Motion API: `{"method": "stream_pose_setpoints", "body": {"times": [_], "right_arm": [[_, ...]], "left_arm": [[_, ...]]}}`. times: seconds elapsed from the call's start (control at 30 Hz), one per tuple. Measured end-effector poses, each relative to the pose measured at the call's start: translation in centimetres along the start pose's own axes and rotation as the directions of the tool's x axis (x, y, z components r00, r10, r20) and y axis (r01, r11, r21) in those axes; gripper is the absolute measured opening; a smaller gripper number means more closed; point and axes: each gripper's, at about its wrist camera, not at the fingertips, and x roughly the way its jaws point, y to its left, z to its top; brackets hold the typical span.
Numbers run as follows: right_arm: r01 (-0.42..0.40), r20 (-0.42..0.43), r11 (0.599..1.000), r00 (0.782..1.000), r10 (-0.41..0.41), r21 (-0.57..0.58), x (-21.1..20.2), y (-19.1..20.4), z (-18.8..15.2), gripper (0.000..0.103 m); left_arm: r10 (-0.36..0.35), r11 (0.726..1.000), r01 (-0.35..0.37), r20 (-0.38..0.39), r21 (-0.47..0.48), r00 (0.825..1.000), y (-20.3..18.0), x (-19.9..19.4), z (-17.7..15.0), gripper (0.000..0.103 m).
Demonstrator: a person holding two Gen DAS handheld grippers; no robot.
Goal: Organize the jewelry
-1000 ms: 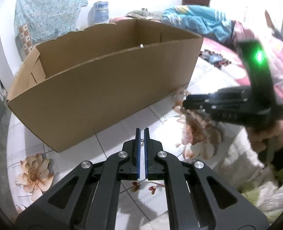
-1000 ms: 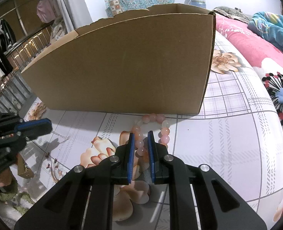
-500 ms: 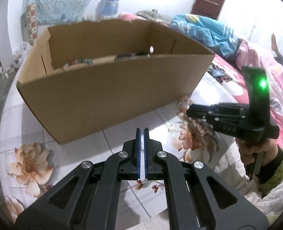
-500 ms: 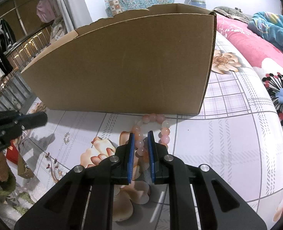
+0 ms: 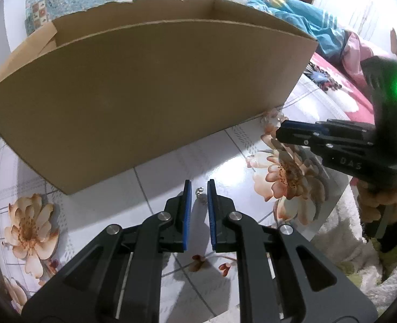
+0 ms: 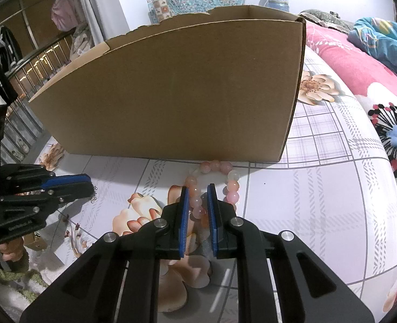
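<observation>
Left gripper [image 5: 197,188] hangs low over the floral sheet [image 5: 239,167] on the bed, pointing steeply down, jaws opening: the fingers [image 5: 187,215] stand a little apart w/ a small silver piece [image 5: 200,190], prob. an earring or ring, too small to tell, lying on the sheet right in the gap near the tips. Pads don't press on it; it looks loose. So for the left hand the target sits dead ahead, betw. the tips, no sideways shift needed, only a bit more drop and a squeeze. Right gripper [image 6: 198,192] is parked over the pink bead bracelet [image 6: 232,185], which lies as a loop just in front of the cardboard box [image 6: 171,94], far end touching the box foot. Its fingers [image 6: 184,215] straddle the loop's near-left strand, beads filling the narrow gap, looks like a pinch on that strand. Box stands behind both pieces, open top above finger level, so either item must go up & over the near wall. Left hand is nearer the silver piece, right nearer the bracelet.
</observation>
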Motion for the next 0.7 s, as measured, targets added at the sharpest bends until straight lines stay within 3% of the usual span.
{"method": "stream_pose_setpoints", "body": {"times": [0.17, 0.33, 0.43, 0.7], "right_arm": [[0.001, 0.0, 1.0, 1.0, -0.001, -0.001, 0.0, 0.1, 0.0, 0.014], [-0.002, 0.001, 1.0, 1.0, 0.002, 0.0, 0.0, 0.0, 0.0, 0.014], [-0.002, 0.001, 1.0, 1.0, 0.002, 0.0, 0.0, 0.1, 0.0, 0.014], [-0.003, 0.003, 1.0, 1.0, 0.003, -0.001, -0.1, 0.0, -0.1, 0.014]], "left_arm": [[0.061, 0.996, -0.062, 0.005, 0.07, 0.998, -1.4, 0.4, 0.3, 0.011], [0.079, 0.994, -0.079, 0.004, 0.081, 0.997, -1.7, 0.5, 0.4, 0.01], [0.066, 0.995, -0.066, 0.002, 0.081, 0.998, -1.7, 0.4, 0.5, 0.002], [0.001, 1.0, -0.001, 0.02, 0.01, 1.0, -0.4, -0.4, 0.4, 0.0]]}}
